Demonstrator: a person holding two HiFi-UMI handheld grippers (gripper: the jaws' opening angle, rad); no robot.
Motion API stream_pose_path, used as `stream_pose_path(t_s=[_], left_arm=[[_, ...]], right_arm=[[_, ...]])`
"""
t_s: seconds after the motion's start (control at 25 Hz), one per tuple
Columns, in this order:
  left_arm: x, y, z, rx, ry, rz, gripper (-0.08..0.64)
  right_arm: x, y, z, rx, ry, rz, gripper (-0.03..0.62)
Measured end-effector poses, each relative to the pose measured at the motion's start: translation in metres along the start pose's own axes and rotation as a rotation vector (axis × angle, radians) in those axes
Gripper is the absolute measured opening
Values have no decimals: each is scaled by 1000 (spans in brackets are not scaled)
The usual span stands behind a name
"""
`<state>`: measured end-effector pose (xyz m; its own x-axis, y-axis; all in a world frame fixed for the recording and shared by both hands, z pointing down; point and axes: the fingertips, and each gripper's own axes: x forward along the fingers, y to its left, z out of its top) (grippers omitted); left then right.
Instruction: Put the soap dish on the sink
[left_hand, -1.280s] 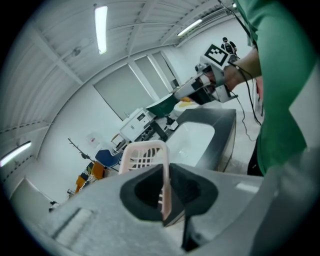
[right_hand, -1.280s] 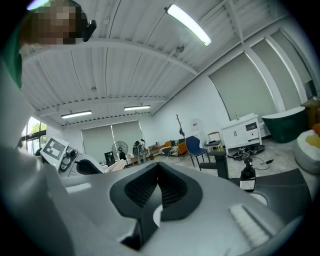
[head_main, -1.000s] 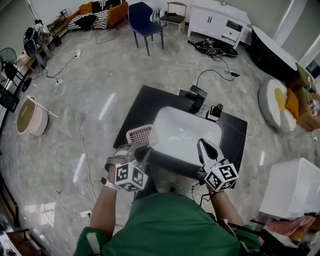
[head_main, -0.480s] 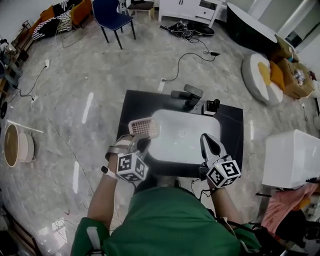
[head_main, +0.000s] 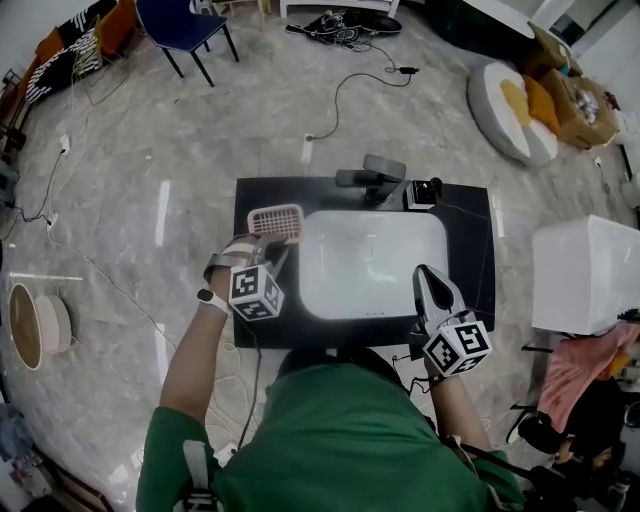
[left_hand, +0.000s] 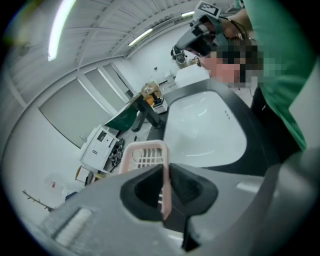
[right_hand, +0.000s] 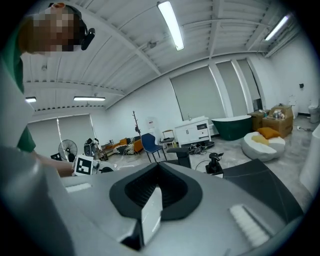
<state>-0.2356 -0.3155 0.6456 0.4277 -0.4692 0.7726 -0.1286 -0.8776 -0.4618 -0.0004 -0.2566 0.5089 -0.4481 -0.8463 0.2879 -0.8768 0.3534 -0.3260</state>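
Observation:
My left gripper (head_main: 271, 246) is shut on the rim of a pink slotted soap dish (head_main: 276, 221). The dish is over the black counter (head_main: 466, 235), beside the back-left corner of the white sink basin (head_main: 372, 262). Whether the dish touches the counter I cannot tell. In the left gripper view the dish (left_hand: 145, 155) stands edge-on between the shut jaws of my left gripper (left_hand: 165, 196), with the basin (left_hand: 205, 127) beyond. My right gripper (head_main: 429, 277) hovers at the basin's front right rim. It is shut with nothing held, as my right gripper (right_hand: 151, 202) also shows in its own view.
A black faucet (head_main: 371, 176) stands behind the basin, with a small black device (head_main: 424, 191) to its right. A white box (head_main: 585, 275) stands right of the counter. Cables (head_main: 345, 85), a blue chair (head_main: 185, 25) and a round cushion (head_main: 510, 105) are on the floor beyond.
My left gripper has carried the soap dish from the basin's front left toward its back-left corner. My head has tilted further down. The right gripper stays near the front right rim.

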Motion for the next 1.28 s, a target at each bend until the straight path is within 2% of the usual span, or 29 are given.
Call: stream_pose_path(t_s=[0.12, 0.36, 0.56, 0.8, 0.88, 0.96, 1.16, 1.28], left_arm=[[28, 8, -18, 17, 12, -26, 41], [72, 21, -49, 45, 23, -136, 41], [100, 32, -73, 71, 55, -183, 41], [118, 34, -83, 50, 56, -254, 49], [121, 33, -85, 43, 60, -266, 87], [121, 34, -87, 27, 65, -264, 118], [108, 44, -85, -11, 52, -204, 117], [86, 56, -70, -56, 11, -144, 100]], right_arm=[[8, -13, -1, 10, 17, -12, -3], [24, -31, -7, 41, 44, -20, -3], [27, -50, -20, 73, 67, -53, -3], [32, -58, -30, 103, 85, -60, -3], [36, -57, -29, 107, 80, -53, -3], [40, -55, -28, 107, 75, -47, -3], [48, -53, -20, 89, 60, -32, -3], [50, -52, -8, 74, 47, -23, -3]])
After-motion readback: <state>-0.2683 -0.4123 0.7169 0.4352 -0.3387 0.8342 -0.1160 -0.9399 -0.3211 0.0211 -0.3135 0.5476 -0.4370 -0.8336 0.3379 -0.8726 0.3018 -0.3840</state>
